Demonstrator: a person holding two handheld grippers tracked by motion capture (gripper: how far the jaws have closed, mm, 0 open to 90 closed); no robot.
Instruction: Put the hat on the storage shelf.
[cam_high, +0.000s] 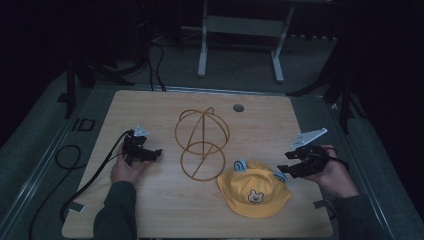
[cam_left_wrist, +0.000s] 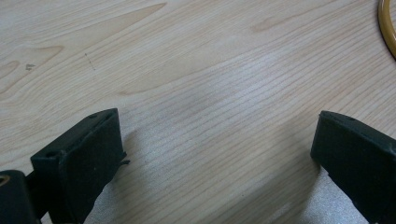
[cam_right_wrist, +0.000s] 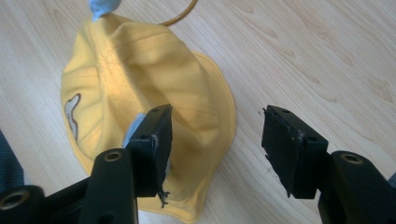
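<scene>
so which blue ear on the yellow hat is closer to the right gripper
The blue ear on the hat's right side, just beside the right gripper. The other ear sits on the side toward the gold wire stand.

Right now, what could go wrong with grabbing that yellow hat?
1. The right tool is open beside the yellow hat, off its edge; closing there might pinch nothing.
2. The hat is floppy and creased, so a thin pinch may slip.
3. The wire stand sits close; dragging the hat could knock it.
</scene>
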